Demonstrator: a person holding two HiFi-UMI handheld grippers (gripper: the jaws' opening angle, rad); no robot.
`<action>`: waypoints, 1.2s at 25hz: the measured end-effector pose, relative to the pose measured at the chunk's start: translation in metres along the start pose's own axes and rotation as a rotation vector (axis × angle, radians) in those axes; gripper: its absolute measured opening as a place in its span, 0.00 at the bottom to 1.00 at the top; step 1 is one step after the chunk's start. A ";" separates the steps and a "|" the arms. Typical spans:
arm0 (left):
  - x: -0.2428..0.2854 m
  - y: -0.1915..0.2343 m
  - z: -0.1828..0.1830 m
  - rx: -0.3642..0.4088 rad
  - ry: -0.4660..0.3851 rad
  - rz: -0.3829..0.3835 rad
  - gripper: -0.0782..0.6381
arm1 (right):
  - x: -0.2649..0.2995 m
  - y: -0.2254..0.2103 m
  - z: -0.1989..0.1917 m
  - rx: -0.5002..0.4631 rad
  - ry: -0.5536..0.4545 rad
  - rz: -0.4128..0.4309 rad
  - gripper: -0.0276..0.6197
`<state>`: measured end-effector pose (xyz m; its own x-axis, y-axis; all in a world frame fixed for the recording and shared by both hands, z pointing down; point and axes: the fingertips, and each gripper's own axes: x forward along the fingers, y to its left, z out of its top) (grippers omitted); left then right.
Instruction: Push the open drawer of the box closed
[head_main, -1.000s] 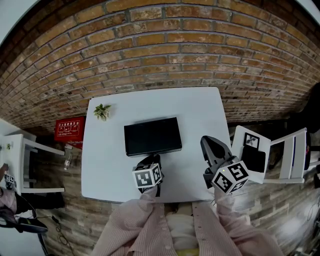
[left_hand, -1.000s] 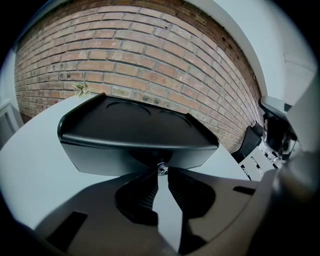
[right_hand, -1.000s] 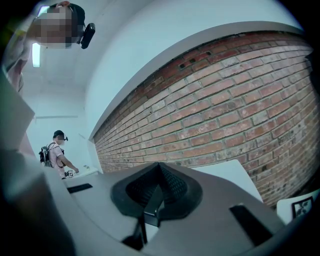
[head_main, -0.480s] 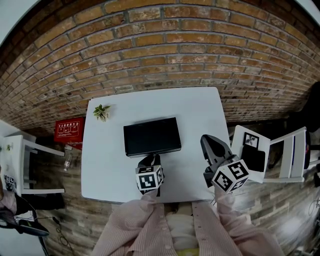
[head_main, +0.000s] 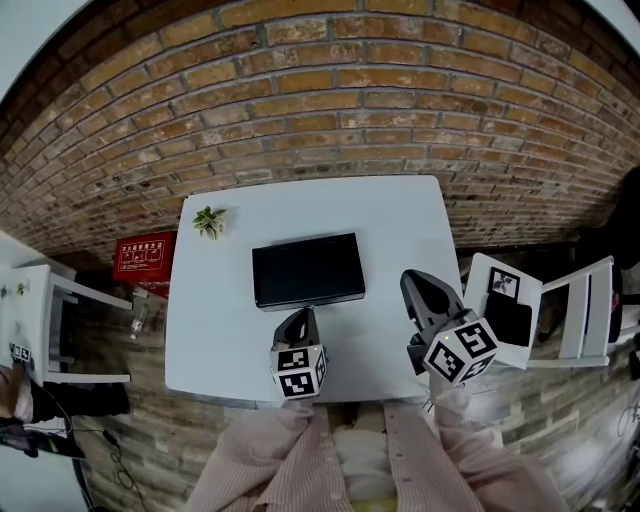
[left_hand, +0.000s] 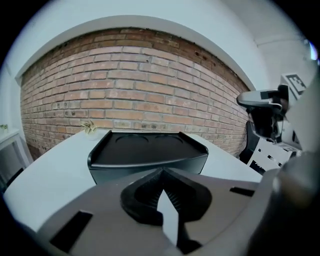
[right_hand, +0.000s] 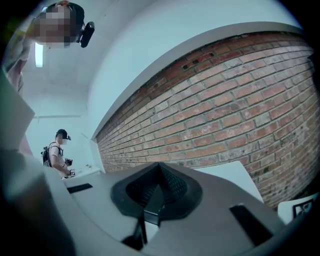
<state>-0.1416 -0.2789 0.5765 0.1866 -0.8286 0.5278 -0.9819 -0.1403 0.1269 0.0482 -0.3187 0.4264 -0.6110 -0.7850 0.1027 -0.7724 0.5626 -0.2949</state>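
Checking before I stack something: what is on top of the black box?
Nothing rests on the black box; its top shows only two shallow round recesses within a raised rim. Its inside is covered, unseen.

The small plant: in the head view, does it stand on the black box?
No, the plant stands on the white table near its far left corner, apart from the black box.

wear: pink fine-striped sleeves (head_main: 255, 452) | left gripper (head_main: 301, 317), right gripper (head_main: 414, 283) — grey bodies, black-white marker cubes (head_main: 297, 372)
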 end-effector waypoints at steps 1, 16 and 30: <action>-0.005 -0.001 0.003 0.003 -0.014 -0.002 0.10 | 0.000 0.002 -0.001 -0.002 0.002 0.005 0.05; -0.085 -0.003 0.080 0.082 -0.231 -0.094 0.10 | -0.001 0.025 0.004 -0.040 -0.011 0.055 0.05; -0.144 0.030 0.122 0.063 -0.356 -0.041 0.10 | -0.005 0.034 0.012 -0.063 -0.018 0.063 0.05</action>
<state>-0.2016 -0.2298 0.4014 0.2142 -0.9567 0.1968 -0.9759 -0.2012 0.0843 0.0273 -0.2985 0.4043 -0.6557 -0.7519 0.0685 -0.7424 0.6257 -0.2394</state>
